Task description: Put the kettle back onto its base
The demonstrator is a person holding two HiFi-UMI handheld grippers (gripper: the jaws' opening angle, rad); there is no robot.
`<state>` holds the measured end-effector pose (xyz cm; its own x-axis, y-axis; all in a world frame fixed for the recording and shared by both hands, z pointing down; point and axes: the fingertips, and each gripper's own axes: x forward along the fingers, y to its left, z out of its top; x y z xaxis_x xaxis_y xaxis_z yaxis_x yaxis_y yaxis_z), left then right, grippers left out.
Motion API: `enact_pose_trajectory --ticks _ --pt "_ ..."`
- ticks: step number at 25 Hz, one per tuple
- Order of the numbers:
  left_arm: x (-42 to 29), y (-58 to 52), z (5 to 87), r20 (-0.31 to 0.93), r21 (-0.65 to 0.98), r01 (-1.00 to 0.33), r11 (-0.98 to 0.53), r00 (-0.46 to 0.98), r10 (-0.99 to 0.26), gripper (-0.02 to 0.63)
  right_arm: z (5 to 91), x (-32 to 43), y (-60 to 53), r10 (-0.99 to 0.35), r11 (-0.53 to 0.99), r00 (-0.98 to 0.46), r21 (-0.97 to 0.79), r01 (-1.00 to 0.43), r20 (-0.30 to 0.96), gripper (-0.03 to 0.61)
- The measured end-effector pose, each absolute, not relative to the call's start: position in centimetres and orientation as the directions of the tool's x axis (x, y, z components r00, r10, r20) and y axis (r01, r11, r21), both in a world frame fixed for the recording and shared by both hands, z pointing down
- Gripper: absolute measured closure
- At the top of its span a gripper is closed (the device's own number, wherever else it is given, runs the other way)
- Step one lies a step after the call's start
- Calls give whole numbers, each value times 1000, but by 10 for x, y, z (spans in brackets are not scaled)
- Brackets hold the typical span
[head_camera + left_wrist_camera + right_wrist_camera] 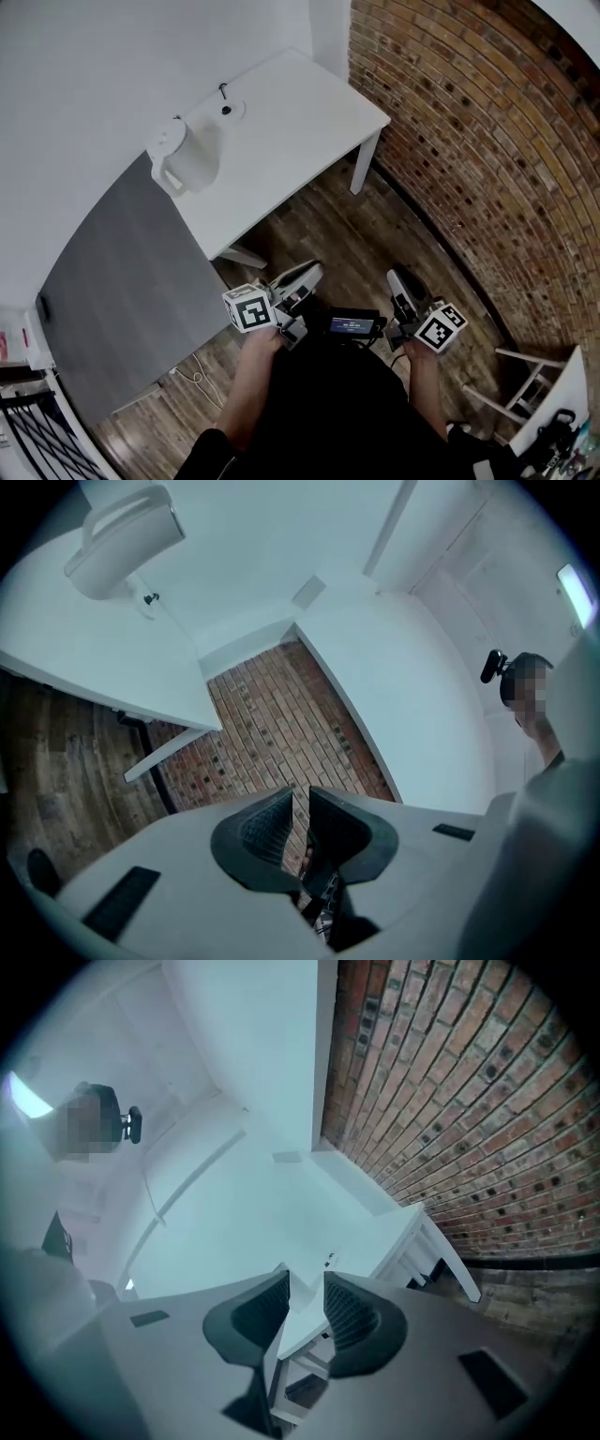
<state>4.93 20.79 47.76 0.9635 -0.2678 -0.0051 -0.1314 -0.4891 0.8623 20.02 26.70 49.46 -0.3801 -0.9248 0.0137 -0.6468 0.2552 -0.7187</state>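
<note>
Standing on table [309, 112], kettle [187, 159] — well apart from left gripper [312, 271].

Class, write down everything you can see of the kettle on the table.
The kettle is white and plastic-looking, with a rounded body, a lid and a loop handle at one side. It stands upright on the white table, beside its round base, not on it. Only the table touches it.

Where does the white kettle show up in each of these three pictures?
Head view: kettle at upper left, on the white table's left end.
Left gripper view: kettle in the top left corner, on the table.
Right gripper view: not made out; only the table shows.
Shared landmark: the brick wall.
</note>
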Motion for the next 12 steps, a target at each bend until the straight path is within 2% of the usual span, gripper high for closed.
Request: enact_pose_trajectory --ticks 5,12 --pt "58 147 471 -90 865 -61 -498 958 -274 549 484 201 213 -916 262 -400 -684 -680 47 479" --pt "27 60 463 -177 865 -29 -501 916 -359 549 464 181 119 -889 312 -452 -625 -716 74 479"
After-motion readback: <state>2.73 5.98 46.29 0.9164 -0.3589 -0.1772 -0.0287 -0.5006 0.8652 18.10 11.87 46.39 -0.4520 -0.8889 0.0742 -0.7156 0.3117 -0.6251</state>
